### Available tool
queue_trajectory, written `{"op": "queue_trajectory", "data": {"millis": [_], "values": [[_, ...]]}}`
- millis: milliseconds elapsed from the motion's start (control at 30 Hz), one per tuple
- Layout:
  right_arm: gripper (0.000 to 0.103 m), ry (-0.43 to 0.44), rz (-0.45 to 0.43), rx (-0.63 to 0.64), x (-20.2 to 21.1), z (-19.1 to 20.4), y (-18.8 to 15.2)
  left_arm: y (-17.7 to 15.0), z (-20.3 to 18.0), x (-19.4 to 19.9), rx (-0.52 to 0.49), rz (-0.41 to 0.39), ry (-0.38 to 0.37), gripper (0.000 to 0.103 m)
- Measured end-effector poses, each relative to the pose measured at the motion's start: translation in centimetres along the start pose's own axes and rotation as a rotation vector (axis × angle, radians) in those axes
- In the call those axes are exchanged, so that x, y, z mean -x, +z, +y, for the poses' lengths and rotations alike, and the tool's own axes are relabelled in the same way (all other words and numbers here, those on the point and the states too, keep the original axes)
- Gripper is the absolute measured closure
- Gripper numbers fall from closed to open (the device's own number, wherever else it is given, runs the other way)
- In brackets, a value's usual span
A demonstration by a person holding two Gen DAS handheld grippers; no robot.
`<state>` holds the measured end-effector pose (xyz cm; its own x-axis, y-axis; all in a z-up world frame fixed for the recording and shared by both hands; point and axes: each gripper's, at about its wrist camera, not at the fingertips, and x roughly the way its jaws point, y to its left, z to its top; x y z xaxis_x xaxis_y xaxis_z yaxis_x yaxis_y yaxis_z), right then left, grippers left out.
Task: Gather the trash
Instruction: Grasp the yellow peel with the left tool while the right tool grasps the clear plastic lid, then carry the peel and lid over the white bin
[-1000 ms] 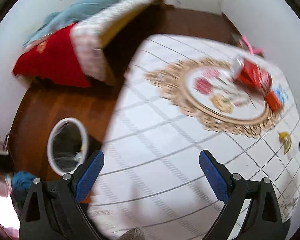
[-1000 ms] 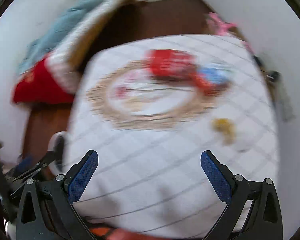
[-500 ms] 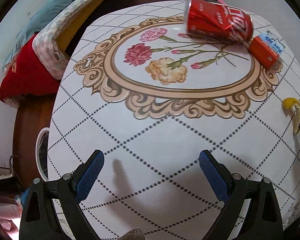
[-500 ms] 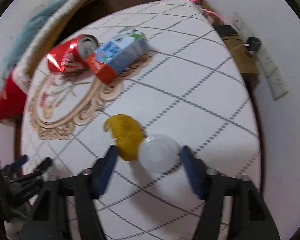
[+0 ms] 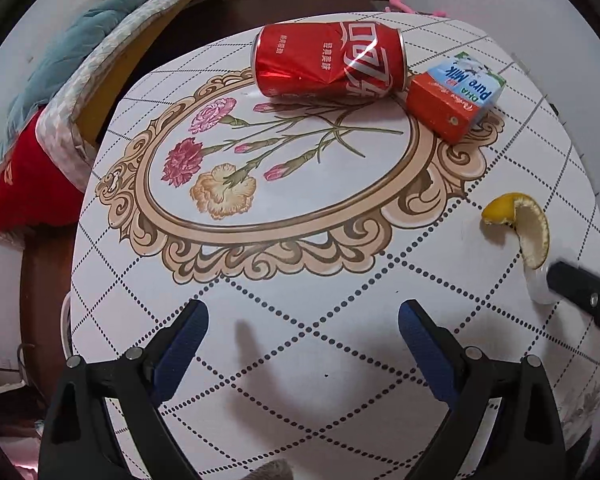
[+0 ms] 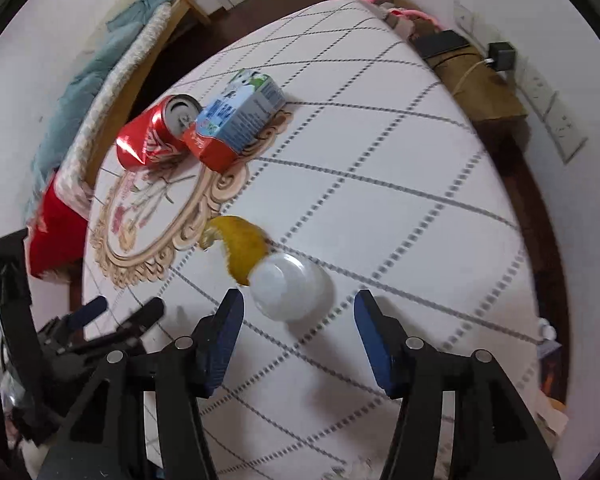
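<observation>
Trash lies spread on the worktop, which has a white cloth with dotted diamond lines and a flower medallion. In the left wrist view, a dented red soda can lies on its side at the far edge of the medallion. A milk carton, red and blue, lies just to the right of the can and seems to touch it. A piece of yellow fruit peel is well apart from them, near the right edge of the worktop. Beside the peel there is a small white cup, partly hidden by one black finger of the other claw. The left claw hovers above a bare part of the cloth with its blue pads spread wide and nothing between them. A bed with a teal blanket and a red cover stands at the left.

In the right wrist view, the white cup lies on the cloth just in front of the right claw. The blue pads of this claw are apart, one at each side of the cup, and I see no contact with it. The fruit peel touches the cup at its far left side. The soda can and the milk carton lie farther away, side by side. The left claw appears at the lower left, also spread.
</observation>
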<state>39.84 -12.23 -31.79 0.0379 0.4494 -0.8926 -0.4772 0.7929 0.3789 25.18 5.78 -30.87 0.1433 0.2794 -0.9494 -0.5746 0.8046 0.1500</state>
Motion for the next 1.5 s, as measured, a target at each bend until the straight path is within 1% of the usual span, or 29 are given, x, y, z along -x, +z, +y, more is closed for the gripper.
{"op": "queue_trajectory", "data": {"millis": [67, 100, 133, 167, 233, 300, 367, 400, 433, 500, 567, 600, 633, 667, 700, 733, 767, 800, 833, 900, 933, 967, 1000, 1100, 1167, 1200, 1300, 1400, 1500], "values": [[0.043, -0.014, -0.026, 0.042, -0.1, 0.6, 0.2, -0.1, 0.1, -0.2, 0.000, 0.004, 0.014, 0.006], [0.045, -0.024, -0.037, 0.062, -0.2, 1.1, 0.2, -0.2, 0.1, -0.2, 0.001, 0.007, 0.018, 0.006], [0.060, -0.020, -0.036, 0.078, -0.3, 1.5, 0.2, -0.2, 0.5, -0.5, 0.002, 0.010, 0.019, 0.006], [0.062, -0.030, -0.029, 0.094, -0.4, 1.7, 0.0, -0.3, 0.8, -0.6, 0.004, 0.012, 0.020, 0.006], [0.062, -0.056, -0.035, 0.117, -0.2, 2.0, -0.2, -0.3, 1.0, -0.6, 0.004, 0.014, 0.014, 0.006], [0.062, -0.072, -0.039, 0.090, 0.6, 1.3, -0.6, -0.1, 0.8, -0.3, 0.004, 0.011, 0.000, 0.006], [0.062, -0.095, -0.057, 0.060, 1.6, 0.1, -0.8, 0.2, 0.2, 0.1, 0.006, 0.002, -0.030, 0.006], [0.062, -0.113, -0.065, 0.048, 2.0, -0.5, -0.9, 0.4, -0.1, 0.3, 0.008, 0.002, -0.054, 0.006], [0.062, -0.124, -0.074, 0.018, 2.7, -1.6, -0.9, 0.7, -0.5, 0.4, 0.018, 0.009, -0.105, 0.006], [0.062, -0.142, -0.068, -0.023, 3.0, -3.1, -0.8, 1.4, -1.2, 0.3, 0.055, 0.045, -0.230, 0.006], [0.062, -0.127, -0.068, -0.060, 3.3, -4.5, -0.8, 2.2, -2.1, 0.1, 0.106, 0.075, -0.359, 0.007], [0.062, -0.114, -0.065, -0.075, 3.3, -4.9, -0.8, 2.5, -2.5, 0.1, 0.129, 0.075, -0.404, 0.007], [0.062, -0.106, -0.062, -0.088, 3.4, -5.2, -0.8, 2.8, -3.1, 0.2, 0.142, 0.069, -0.429, 0.007], [0.062, -0.108, -0.062, -0.098, 3.5, -5.4, -0.9, 3.2, -3.7, 0.1, 0.146, 0.062, -0.439, 0.015], [0.061, -0.109, -0.059, -0.098, 3.5, -5.5, -0.9, 3.5, -4.4, 0.0, 0.139, 0.060, -0.437, 0.023], [0.060, -0.110, -0.057, -0.097, 3.5, -5.4, -1.0, 3.8, -4.9, -0.2, 0.132, 0.066, -0.430, 0.039], [0.058, -0.111, -0.058, -0.095, 3.6, -5.5, -1.1, 4.0, -5.6, -0.4, 0.122, 0.070, -0.419, 0.043], [0.056, -0.112, -0.058, -0.091, 3.5, -5.4, -1.2, 4.2, -5.9, -0.2, 0.110, 0.049, -0.398, 0.048], [0.055, -0.114, -0.059, -0.085, 3.5, -5.4, -1.3, 4.3, -6.4, 0.0, 0.086, 0.024, -0.383, 0.066], [0.055, -0.119, -0.061, -0.073, 3.3, -5.1, -1.3, 4.3, -7.1, 0.4, 0.043, -0.001, -0.352, 0.070], [0.055, -0.121, -0.061, -0.068, 3.3, -5.2, -1.3, 4.3, -7.2, 0.7, 0.019, -0.019, -0.334, 0.078], [0.055, -0.124, -0.066, -0.057, 3.2, -5.0, -1.3, 4.2, -7.4, 0.9, -0.002, -0.034, -0.310, 0.082], [0.055, -0.133, -0.070, -0.047, 3.1, -4.7, -1.3, 3.9, -7.5, 1.1, -0.027, -0.050, -0.271, 0.082], [0.055, -0.170, -0.082, -0.002, 2.8, -4.0, -1.4, 3.2, -6.9, 1.3, -0.053, -0.067, -0.228, 0.084], [0.055, -0.215, -0.086, 0.033, 2.6, -3.3, -1.6, 2.5, -5.9, 1.3, -0.065, -0.077, -0.194, 0.085], [0.059, -0.245, -0.087, 0.053, 2.5, -2.9, -1.7, 2.2, -5.1, 1.2, -0.066, -0.080, -0.187, 0.085], [0.059, -0.237, -0.081, 0.062, 2.5, -2.5, -2.1, 1.4, -3.5, 1.8, -0.068, -0.102, -0.156, 0.086], [0.059, -0.211, -0.084, 0.066, 3.2, -1.4, -2.5, 0.6, -1.7, 3.1, -0.046, -0.119, -0.152, 0.086], [0.059, -0.183, -0.104, 0.093, 4.3, 0.6, -2.8, 0.1, 0.6, 4.8, -0.022, -0.151, -0.148, 0.086]]}}
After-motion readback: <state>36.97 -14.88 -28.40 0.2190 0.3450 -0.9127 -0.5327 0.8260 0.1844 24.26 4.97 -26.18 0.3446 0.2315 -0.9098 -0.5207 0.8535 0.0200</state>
